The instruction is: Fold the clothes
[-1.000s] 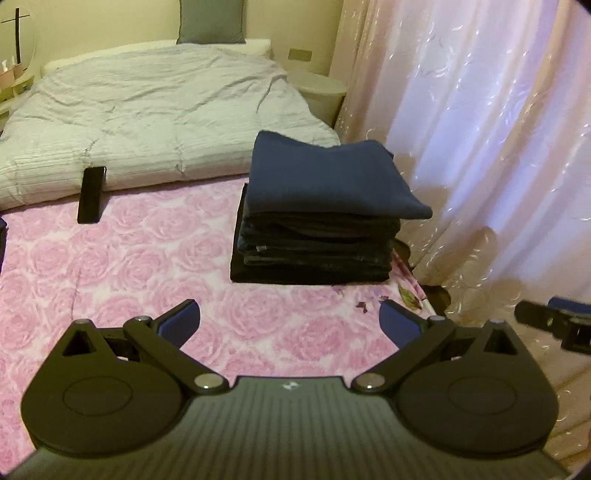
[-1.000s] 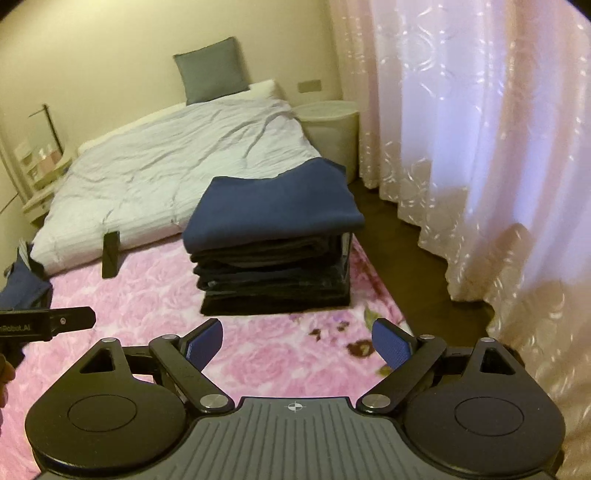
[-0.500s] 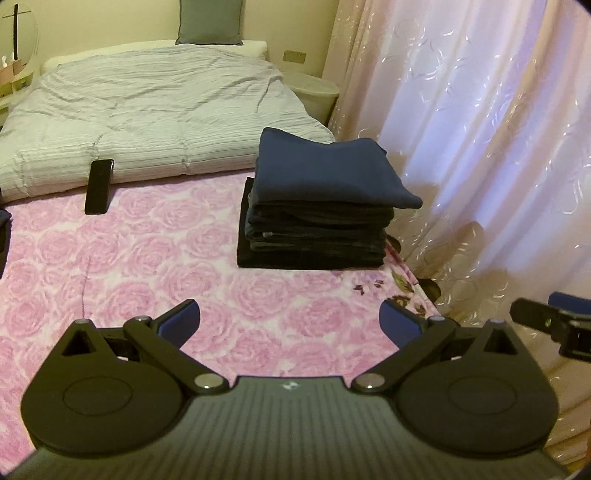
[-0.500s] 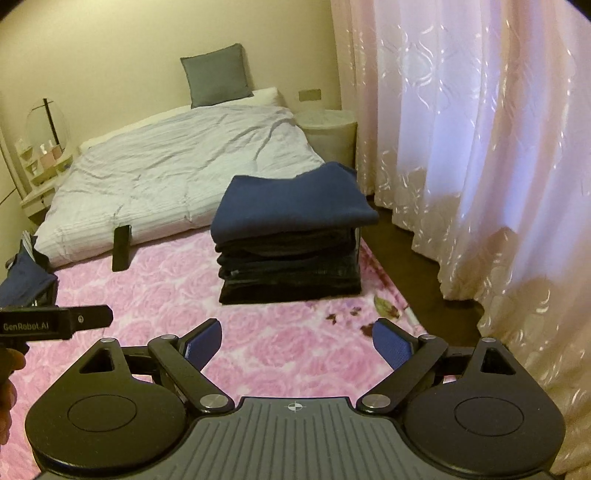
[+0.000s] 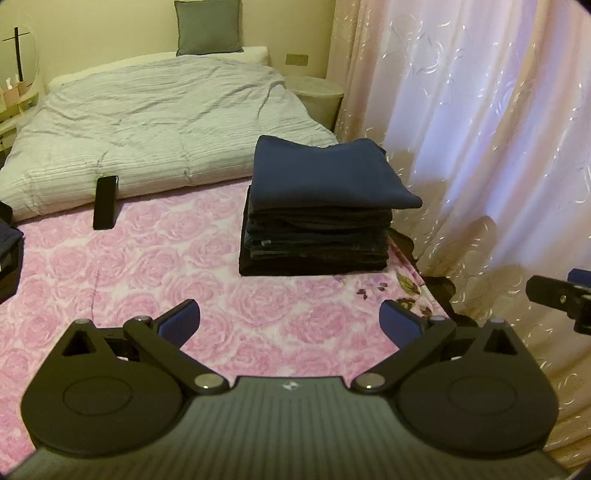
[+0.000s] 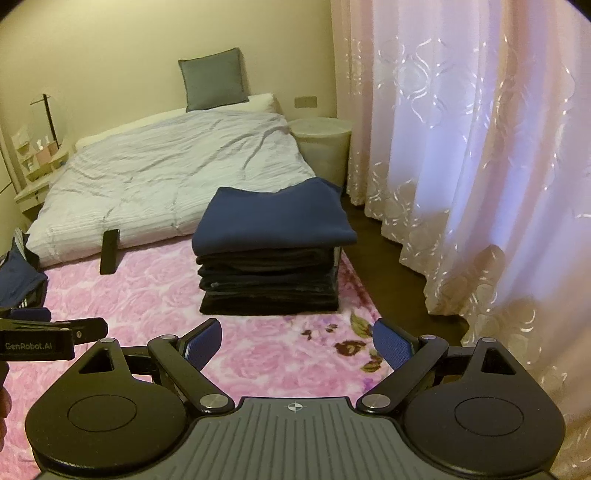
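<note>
You are in a bedroom, looking along a bed toward the far wall. The near half of the bed is covered by a pink rose-patterned blanket [image 5: 122, 266]; the far half by a pale grey quilt [image 5: 159, 122], with a grey pillow [image 5: 208, 26] against the wall. Sheer pink curtains [image 5: 480, 129] hang along the right side.

On the blanket, toward its right edge, sits a neat stack of folded clothes [image 5: 317, 229], dark layers with a navy garment [image 5: 325, 173] on top. A black phone-like slab [image 5: 105, 202] lies to the left of the stack, at the edge of the quilt. At the far left, a heap of dark blue clothing [image 6: 16, 273] sits in what looks like a basket, only partly in view.

Your left gripper [image 5: 290, 321] hovers over the blanket, near side of the stack, with its fingers spread wide and nothing between them. Your right gripper [image 6: 297, 345] is beside it, equally wide and empty.

The stack looks finished, so you seem to be between garments. The next move probably calls for turning left to the unfolded heap, taking one piece and spreading it flat on the open blanket.
</note>
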Motion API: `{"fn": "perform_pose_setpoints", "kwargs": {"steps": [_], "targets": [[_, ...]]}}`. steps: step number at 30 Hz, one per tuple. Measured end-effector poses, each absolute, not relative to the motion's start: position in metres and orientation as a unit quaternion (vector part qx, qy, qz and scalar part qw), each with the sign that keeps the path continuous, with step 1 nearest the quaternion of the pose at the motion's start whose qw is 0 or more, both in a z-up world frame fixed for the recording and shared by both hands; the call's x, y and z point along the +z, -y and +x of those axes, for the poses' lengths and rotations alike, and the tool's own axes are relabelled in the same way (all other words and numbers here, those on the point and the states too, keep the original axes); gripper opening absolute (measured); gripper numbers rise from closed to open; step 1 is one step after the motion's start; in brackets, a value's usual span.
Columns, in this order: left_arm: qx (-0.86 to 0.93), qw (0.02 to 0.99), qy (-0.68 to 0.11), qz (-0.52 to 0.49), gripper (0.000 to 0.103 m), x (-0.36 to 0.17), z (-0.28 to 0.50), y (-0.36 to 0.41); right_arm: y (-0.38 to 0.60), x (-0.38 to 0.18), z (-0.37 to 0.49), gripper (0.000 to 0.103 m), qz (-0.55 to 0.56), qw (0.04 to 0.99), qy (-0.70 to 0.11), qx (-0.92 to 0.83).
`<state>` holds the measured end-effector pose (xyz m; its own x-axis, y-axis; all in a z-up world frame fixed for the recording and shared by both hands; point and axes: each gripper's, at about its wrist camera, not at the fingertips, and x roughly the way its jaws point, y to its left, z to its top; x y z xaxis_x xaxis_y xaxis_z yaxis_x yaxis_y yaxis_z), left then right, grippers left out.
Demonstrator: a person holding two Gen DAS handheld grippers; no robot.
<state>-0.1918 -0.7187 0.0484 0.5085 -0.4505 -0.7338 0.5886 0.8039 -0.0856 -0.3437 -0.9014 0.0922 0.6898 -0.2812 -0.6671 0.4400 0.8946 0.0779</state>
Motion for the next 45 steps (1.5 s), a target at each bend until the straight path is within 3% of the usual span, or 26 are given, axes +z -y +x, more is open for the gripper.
{"fn": "perform_pose_setpoints", "kwargs": {"steps": [45], "targets": [[-0.305, 0.86, -0.391, 0.116, 0.102, 0.04, -0.209, 0.724, 0.895, 0.09, -0.338, 0.092, 0.119, 0.91, -0.352, -0.183]]}}
